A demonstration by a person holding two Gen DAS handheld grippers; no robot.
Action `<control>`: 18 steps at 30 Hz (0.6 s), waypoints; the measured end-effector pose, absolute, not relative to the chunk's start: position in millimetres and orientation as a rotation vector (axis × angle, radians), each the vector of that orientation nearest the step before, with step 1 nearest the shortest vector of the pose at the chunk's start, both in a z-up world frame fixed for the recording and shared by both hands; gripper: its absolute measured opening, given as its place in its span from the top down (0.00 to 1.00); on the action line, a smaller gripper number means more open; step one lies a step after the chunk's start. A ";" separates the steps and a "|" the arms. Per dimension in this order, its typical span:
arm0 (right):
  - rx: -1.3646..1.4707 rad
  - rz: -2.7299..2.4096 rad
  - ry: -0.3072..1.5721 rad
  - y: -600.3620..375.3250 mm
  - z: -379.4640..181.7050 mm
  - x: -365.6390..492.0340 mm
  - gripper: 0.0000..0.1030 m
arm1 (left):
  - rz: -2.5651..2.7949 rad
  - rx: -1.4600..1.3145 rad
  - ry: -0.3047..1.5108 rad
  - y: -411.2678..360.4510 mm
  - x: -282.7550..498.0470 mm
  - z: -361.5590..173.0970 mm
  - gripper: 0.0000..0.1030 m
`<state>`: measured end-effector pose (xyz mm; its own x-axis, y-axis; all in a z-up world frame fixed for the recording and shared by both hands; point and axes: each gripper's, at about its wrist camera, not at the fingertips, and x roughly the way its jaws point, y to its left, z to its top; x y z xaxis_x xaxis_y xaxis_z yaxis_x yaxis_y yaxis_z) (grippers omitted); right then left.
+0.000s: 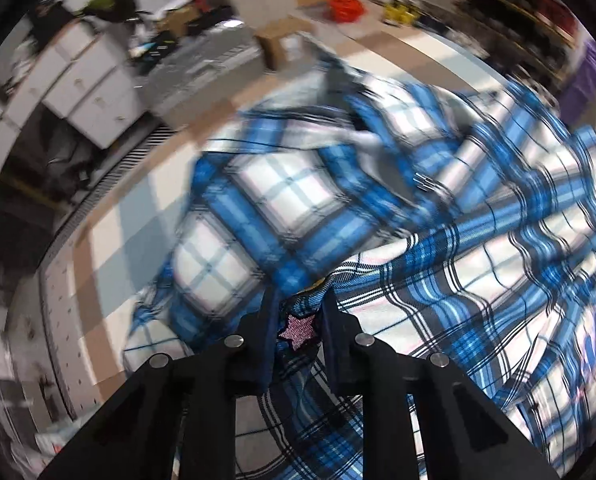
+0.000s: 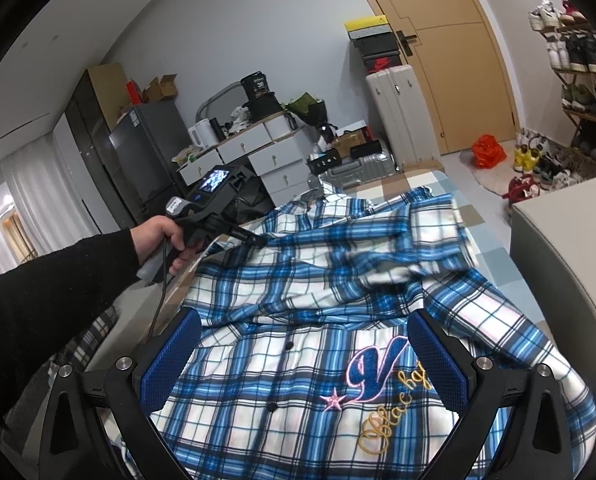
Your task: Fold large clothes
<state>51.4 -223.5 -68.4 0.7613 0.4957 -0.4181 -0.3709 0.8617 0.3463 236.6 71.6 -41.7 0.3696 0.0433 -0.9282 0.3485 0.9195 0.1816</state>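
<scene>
Plaid shirt (image 2: 298, 280) pinched by left gripper (image 1: 298, 308) (no containers involved).

shirt (image 2: 298, 280): woven plaid cloth, matt | door (image 2: 450, 60): smooth wood

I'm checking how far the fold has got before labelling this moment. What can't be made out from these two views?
- Left wrist view: the far half of the blue-and-white plaid shirt is smeared by motion blur, so its collar and sleeve can't be told apart.
- Right wrist view: the gold embroidered lettering is cut off by the right claw's blue finger.
- Shirt's near hem: below both frames.
</scene>
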 end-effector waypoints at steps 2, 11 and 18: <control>0.244 0.476 0.522 -223.0 -68.5 50.9 0.00 | -0.182 0.335 1.182 83.9 236.7 -42.6 0.86; 0.257 0.481 0.538 -226.8 -70.4 56.2 0.00 | -0.173 0.333 1.184 87.9 233.8 -54.5 0.77; 0.259 0.488 0.557 -222.7 -71.3 57.9 0.00 | -0.210 -0.043 1.129 130.9 192.5 -14.1 0.21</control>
